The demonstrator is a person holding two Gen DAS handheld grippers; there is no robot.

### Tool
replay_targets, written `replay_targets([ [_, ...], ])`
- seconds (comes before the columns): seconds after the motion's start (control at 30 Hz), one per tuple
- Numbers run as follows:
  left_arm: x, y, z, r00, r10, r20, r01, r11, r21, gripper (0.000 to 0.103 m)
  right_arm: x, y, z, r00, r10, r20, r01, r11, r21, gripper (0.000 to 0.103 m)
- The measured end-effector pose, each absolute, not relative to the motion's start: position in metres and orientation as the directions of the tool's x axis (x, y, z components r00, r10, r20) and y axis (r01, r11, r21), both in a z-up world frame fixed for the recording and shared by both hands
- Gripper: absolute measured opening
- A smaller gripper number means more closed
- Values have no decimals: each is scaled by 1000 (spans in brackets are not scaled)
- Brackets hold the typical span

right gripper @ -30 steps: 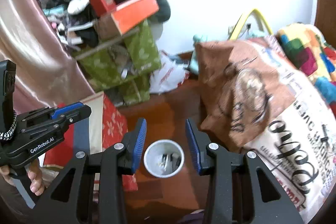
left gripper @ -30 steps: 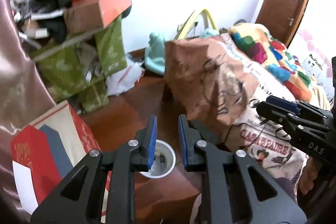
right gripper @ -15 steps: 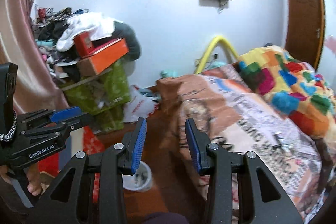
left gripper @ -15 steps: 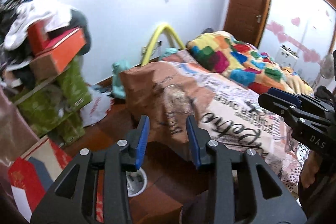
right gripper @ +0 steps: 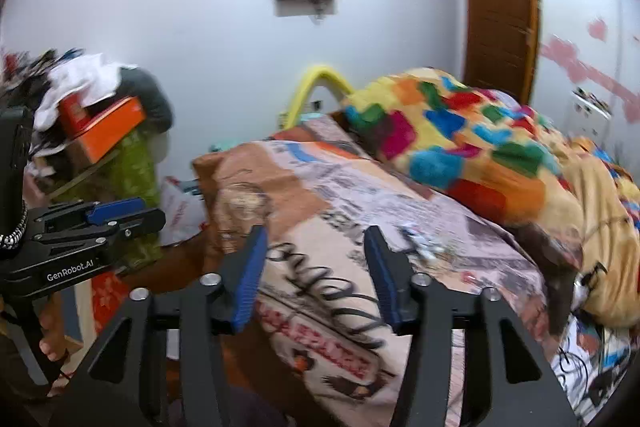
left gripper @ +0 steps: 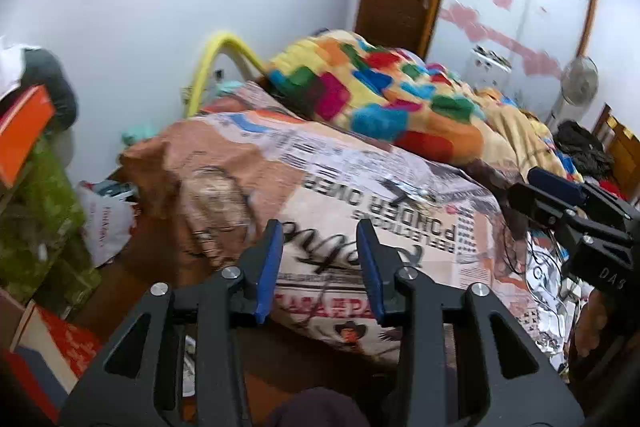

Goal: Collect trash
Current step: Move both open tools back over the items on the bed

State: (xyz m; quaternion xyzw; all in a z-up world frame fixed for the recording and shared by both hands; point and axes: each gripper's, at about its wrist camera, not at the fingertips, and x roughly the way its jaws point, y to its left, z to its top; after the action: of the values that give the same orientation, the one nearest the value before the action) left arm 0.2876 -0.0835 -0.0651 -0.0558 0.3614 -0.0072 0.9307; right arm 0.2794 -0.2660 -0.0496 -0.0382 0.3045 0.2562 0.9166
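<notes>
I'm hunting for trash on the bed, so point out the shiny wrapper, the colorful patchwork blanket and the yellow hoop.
shiny wrapper (right gripper: 424, 245), right wrist view, crinkled middle
colorful patchwork blanket (right gripper: 460, 139), right wrist view, top fold
yellow hoop (left gripper: 224, 43), left wrist view, top of curve

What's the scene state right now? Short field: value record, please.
setting: bedroom, bed with newsprint-pattern cover
left gripper: open, empty, over bed edge
right gripper: open, empty, aimed at bed
likely trash: small crumpled wrapper lying on the cover
other bedding: multicolour patch blanket
clutter: orange box on pile at left
</notes>
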Motion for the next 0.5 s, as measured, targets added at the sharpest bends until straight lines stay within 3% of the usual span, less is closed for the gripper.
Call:
replay_targets([
  [0.1,311,-108,-75,719,-97,-688,22,993,-118,55,296,-292,-58,700,398,-593,-431,897,93,55],
  [0.5,423,-182,-144,584,-202,-786,156,978,-135,56,368,-386,-119,674,238,-700,-216,969,121,55],
])
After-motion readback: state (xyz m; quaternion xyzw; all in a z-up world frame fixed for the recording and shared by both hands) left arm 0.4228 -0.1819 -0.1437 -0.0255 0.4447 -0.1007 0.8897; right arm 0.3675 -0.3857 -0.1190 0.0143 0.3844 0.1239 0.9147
